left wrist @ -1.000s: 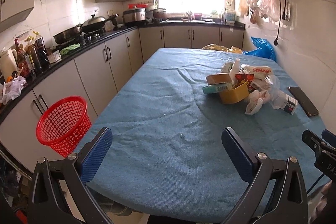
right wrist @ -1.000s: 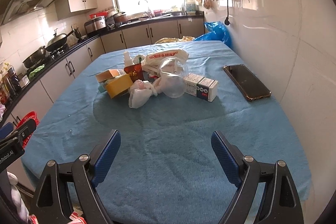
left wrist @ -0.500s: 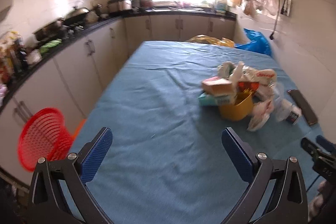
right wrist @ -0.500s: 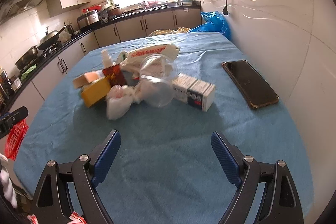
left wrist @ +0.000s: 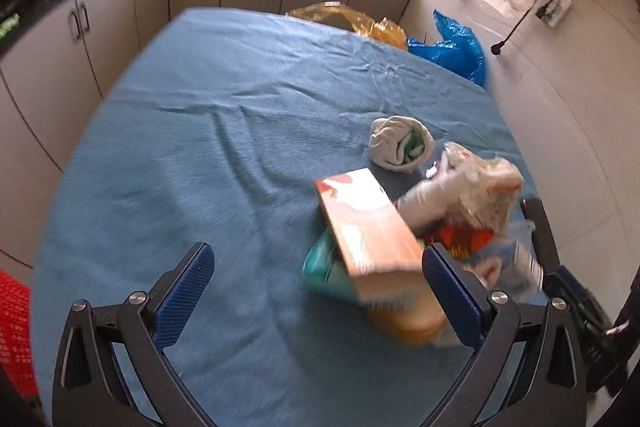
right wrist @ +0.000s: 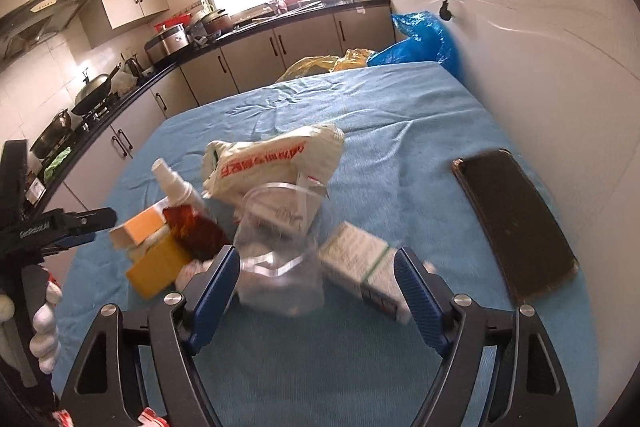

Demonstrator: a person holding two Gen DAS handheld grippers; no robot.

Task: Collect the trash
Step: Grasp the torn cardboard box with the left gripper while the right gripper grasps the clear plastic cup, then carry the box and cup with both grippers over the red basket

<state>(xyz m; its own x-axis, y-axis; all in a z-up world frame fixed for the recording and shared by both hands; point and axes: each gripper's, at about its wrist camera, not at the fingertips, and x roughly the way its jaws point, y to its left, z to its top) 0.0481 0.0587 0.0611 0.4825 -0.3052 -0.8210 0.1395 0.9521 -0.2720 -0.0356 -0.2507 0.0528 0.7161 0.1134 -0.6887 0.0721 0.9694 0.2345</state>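
Now, at the far left of the left wrist view, a sliver of the red basket shows beside the table, which is covered by a blue cloth. The left gripper hangs over the near part of the cloth with its jaws spread wide and nothing pinched; its right finger stands just in front of the trash pile. In that pile an orange carton lies tilted on a teal packet and a yellow tub, and a crumpled white wad sits on the cloth just beyond.

From the right wrist view, a gloved hand holding the other tool shows at the left edge. The right gripper is wide, though its jaws have just been closing a little. A clear plastic cup and a white box lie between its fingers, which press on neither. A white spray bottle and a printed white bag lie farther back. To the right, a dark phone rests flat near the wall.
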